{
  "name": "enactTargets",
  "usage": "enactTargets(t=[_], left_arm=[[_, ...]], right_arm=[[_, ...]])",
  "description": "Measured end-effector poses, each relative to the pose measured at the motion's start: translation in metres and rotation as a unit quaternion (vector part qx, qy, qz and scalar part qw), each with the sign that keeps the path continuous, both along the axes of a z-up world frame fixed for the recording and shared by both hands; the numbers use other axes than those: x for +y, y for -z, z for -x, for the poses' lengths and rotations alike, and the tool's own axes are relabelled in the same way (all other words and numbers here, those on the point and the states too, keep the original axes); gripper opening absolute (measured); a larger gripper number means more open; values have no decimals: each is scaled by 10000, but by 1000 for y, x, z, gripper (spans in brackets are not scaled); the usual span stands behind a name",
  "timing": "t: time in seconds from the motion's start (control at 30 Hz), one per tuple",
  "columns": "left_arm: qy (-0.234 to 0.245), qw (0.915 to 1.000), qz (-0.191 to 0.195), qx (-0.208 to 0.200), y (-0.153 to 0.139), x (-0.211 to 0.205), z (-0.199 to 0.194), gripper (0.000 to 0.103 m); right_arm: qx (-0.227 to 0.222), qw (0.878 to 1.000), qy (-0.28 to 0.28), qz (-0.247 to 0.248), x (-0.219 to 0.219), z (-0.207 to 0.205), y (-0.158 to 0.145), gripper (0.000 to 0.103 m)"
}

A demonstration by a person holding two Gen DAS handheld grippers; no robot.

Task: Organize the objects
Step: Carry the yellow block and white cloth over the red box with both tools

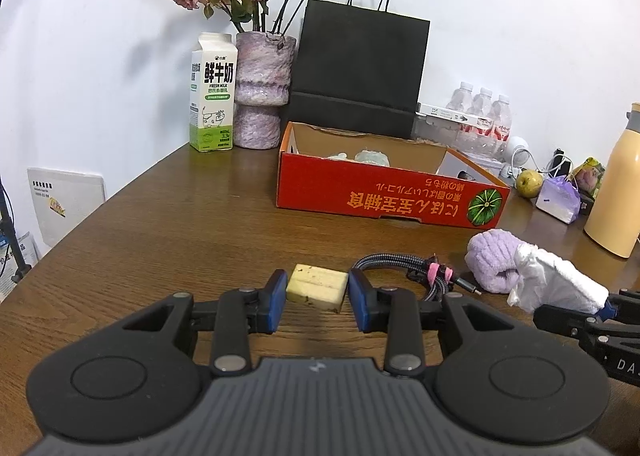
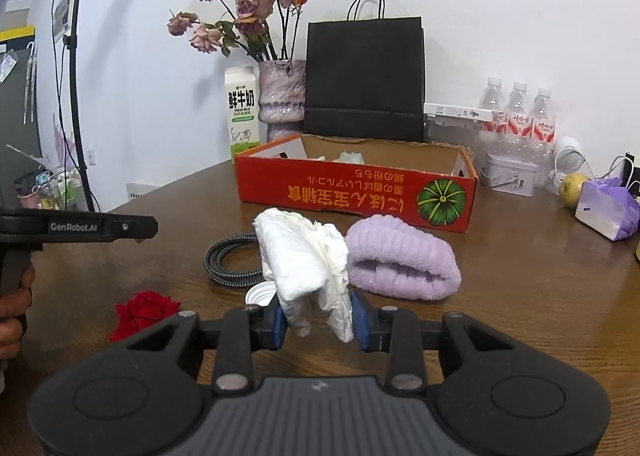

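A pale yellow block (image 1: 317,288) sits just above the wooden table, and my left gripper (image 1: 318,281) is shut on it with both blue pads against its sides. My right gripper (image 2: 320,318) is shut on a crumpled white cloth (image 2: 300,256), which stands up from the pads; the same cloth (image 1: 556,280) shows at the right of the left wrist view. Beside the cloth lie a rolled purple towel (image 2: 400,260) and a coiled braided cable (image 2: 228,260). The open red cardboard box (image 2: 352,192) stands behind them with a few items inside.
A red rose head (image 2: 144,312) and a white cap (image 2: 260,294) lie near my right gripper. Milk carton (image 1: 212,96), flower vase (image 1: 260,92) and black paper bag (image 1: 360,72) line the wall. Water bottles (image 2: 520,116), a pear (image 2: 572,184), a purple pouch (image 2: 608,212) and a yellow flask (image 1: 616,184) stand at right.
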State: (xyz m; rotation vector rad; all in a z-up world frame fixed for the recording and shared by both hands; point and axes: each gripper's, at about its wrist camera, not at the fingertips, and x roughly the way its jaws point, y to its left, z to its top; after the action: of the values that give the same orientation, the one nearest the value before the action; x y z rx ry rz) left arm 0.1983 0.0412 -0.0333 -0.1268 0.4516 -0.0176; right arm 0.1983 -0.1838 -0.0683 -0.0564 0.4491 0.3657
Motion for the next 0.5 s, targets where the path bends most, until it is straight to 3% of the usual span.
enactTargets(t=[0.5], left_arm=[[64, 9994, -180, -296, -41, -28, -18, 34]], right_arm=[[-451, 9989, 60, -92, -1, -16, -43, 31]])
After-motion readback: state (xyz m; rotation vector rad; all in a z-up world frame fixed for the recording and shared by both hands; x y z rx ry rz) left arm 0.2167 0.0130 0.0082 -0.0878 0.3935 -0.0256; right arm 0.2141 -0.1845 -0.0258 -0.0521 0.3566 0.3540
